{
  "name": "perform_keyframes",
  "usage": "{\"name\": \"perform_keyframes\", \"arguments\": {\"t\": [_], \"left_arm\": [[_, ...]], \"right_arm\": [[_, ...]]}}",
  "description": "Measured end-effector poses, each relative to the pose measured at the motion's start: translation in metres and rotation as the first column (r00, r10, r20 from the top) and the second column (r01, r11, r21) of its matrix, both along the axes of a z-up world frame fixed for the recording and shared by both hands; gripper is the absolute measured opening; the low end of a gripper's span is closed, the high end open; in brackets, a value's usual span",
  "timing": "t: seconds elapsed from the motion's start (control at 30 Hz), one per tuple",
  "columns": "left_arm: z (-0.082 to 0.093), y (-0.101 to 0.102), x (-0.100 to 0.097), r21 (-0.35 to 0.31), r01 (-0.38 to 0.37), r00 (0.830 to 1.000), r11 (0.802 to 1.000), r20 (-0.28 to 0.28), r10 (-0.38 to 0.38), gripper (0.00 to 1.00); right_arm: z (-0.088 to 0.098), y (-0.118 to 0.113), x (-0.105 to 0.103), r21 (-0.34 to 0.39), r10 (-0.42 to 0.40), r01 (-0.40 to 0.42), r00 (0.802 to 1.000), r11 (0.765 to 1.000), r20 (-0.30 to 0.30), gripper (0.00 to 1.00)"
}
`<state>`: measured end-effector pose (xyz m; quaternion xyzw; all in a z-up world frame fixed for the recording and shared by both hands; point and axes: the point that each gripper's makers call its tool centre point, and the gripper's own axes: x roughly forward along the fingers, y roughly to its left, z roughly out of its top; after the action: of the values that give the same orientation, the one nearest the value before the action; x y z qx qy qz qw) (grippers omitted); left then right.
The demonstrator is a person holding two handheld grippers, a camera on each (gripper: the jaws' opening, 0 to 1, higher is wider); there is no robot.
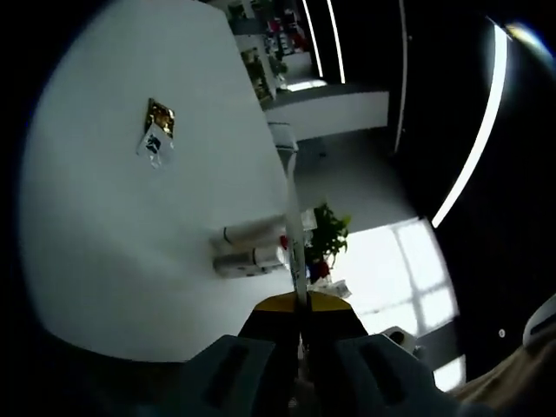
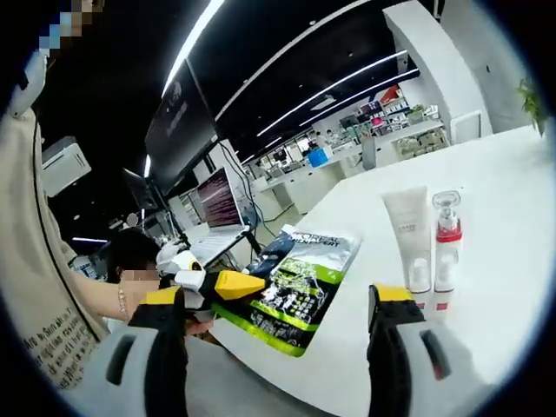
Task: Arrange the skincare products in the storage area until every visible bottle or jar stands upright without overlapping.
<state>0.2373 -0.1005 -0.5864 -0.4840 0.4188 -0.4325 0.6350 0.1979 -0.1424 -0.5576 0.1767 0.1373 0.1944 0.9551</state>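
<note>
Yellow-tipped jaws of the left gripper (image 2: 228,285) reach in from the left of the right gripper view, pressed together on the near edge of a green-and-black pouch (image 2: 300,287); a person's hand (image 2: 143,294) carries it low at the white table's (image 2: 512,252) left edge. In the left gripper view the left gripper (image 1: 300,304) sees that pouch edge-on. Right of the pouch, a white tube (image 2: 410,236) and a red-collared pump bottle (image 2: 446,241) lie side by side, just touching. Nearest, the right gripper (image 2: 287,313) hangs with jaws wide apart, holding nothing.
</note>
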Motion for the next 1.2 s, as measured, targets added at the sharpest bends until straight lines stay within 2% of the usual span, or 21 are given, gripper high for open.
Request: {"name": "perform_keyframes", "arguments": {"t": [0.33,0.6,0.83,1.0,1.13,1.2], "left_arm": [[-0.031,-0.008,0.011,0.086,0.003,1.000,0.996,-0.015,-0.001,0.00],[-0.057,-0.014,0.021,0.142,0.000,1.000,0.990,-0.020,0.002,0.00],[-0.082,-0.022,0.033,0.188,-0.016,0.998,0.982,-0.050,0.026,0.00],[-0.100,-0.031,0.037,0.224,0.007,0.998,0.975,-0.065,0.008,0.00],[-0.107,-0.040,0.038,0.245,0.040,0.998,0.969,-0.064,-0.025,0.00],[-0.111,-0.042,0.040,0.251,0.035,0.997,0.967,-0.069,-0.018,0.00]], "right_arm": [[-0.019,-0.026,-0.008,-0.085,-0.054,0.050,0.998,0.995,-0.045,0.99],[-0.031,-0.042,-0.013,-0.132,-0.081,0.070,0.994,0.989,-0.079,1.00],[-0.040,-0.053,-0.018,-0.144,-0.115,0.100,0.988,0.984,-0.101,1.00],[-0.048,-0.057,-0.021,-0.166,-0.122,0.101,0.985,0.981,-0.120,1.00],[-0.051,-0.058,-0.022,-0.172,-0.120,0.096,0.984,0.980,-0.134,1.00],[-0.051,-0.057,-0.022,-0.169,-0.118,0.095,0.984,0.981,-0.131,1.00]]}}
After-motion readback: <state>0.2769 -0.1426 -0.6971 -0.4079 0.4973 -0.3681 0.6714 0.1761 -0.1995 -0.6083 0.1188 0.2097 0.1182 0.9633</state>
